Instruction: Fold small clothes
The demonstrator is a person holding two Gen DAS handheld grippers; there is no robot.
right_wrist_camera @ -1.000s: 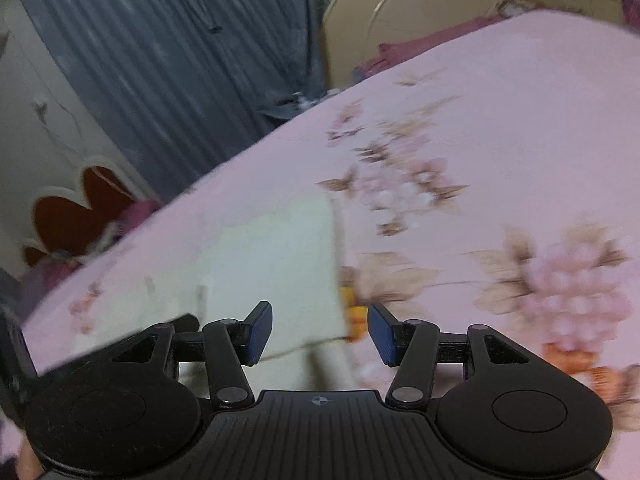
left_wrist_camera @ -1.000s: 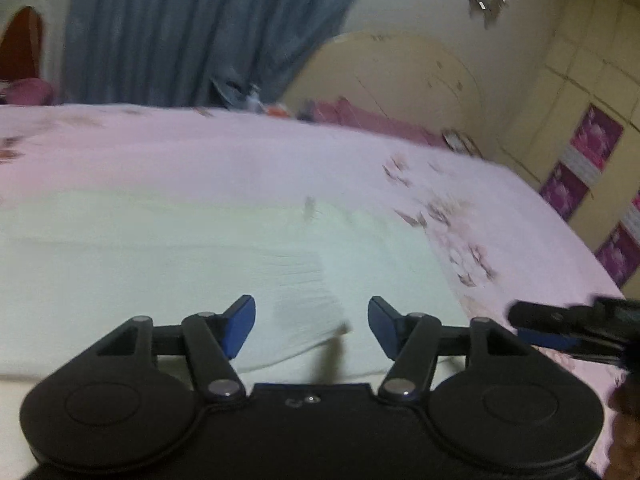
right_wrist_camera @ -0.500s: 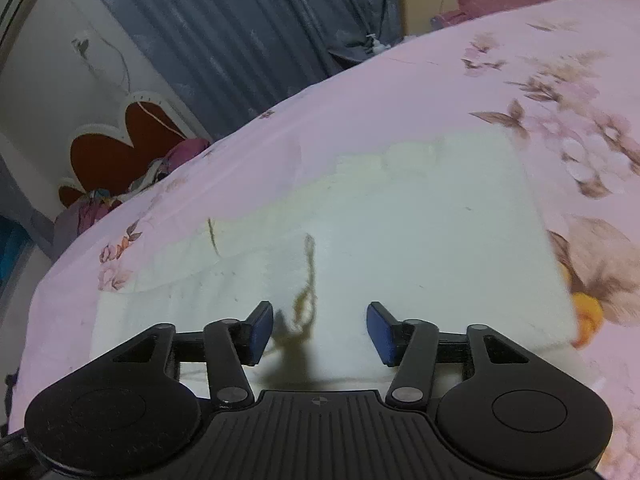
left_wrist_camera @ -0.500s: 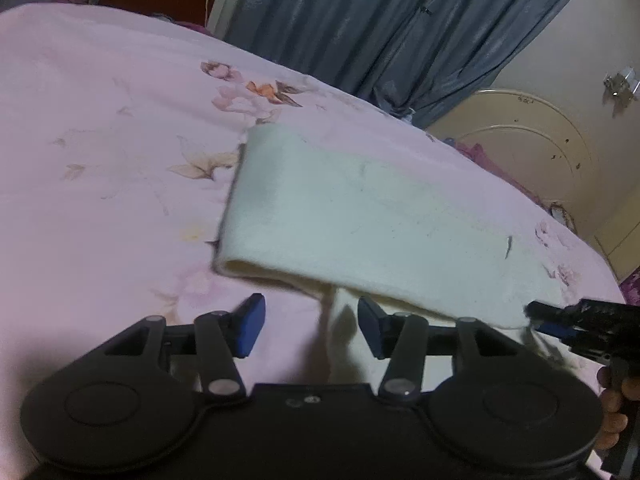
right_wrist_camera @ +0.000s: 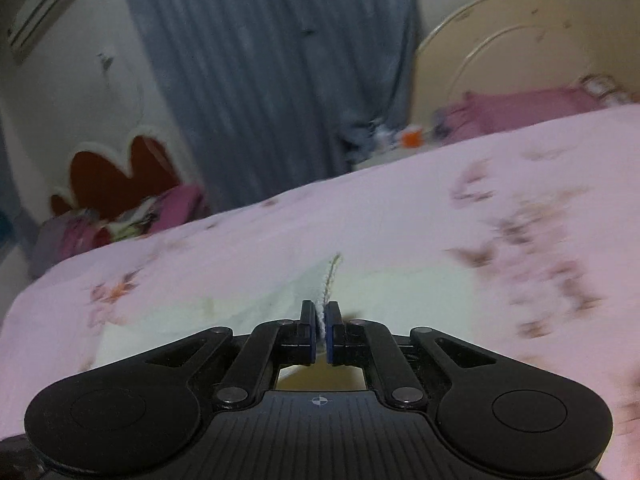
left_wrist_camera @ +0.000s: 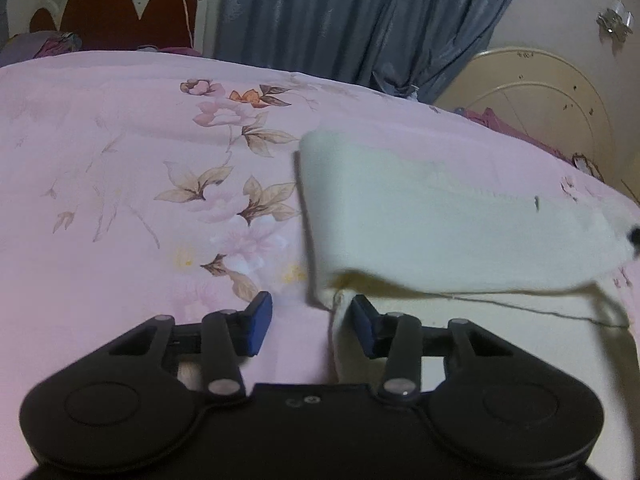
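A cream-white cloth [left_wrist_camera: 440, 220] lies on the pink flowered bedsheet [left_wrist_camera: 120, 200]. Its top layer is lifted at the right and sags in a fold above a lower layer. In the left wrist view my left gripper [left_wrist_camera: 310, 318] hovers at the cloth's near left corner. Its jaws are closing, with the cloth's edge just inside the right pad and no pad pressing on it. In the right wrist view my right gripper [right_wrist_camera: 319, 326] is shut on a thin edge of the cloth [right_wrist_camera: 400, 292], which stands up between its blue pads.
A blue-grey curtain [left_wrist_camera: 360, 20] hangs behind the bed. A red scalloped headboard [left_wrist_camera: 120, 12] stands at the far left and a cream rounded board [left_wrist_camera: 532, 92] at the far right. Pink bedding [right_wrist_camera: 520, 108] is piled beyond the bed's far edge.
My right gripper closed onto the cloth's edge and lifted it. My left gripper swung left to the cloth's near left corner while its jaws narrowed.
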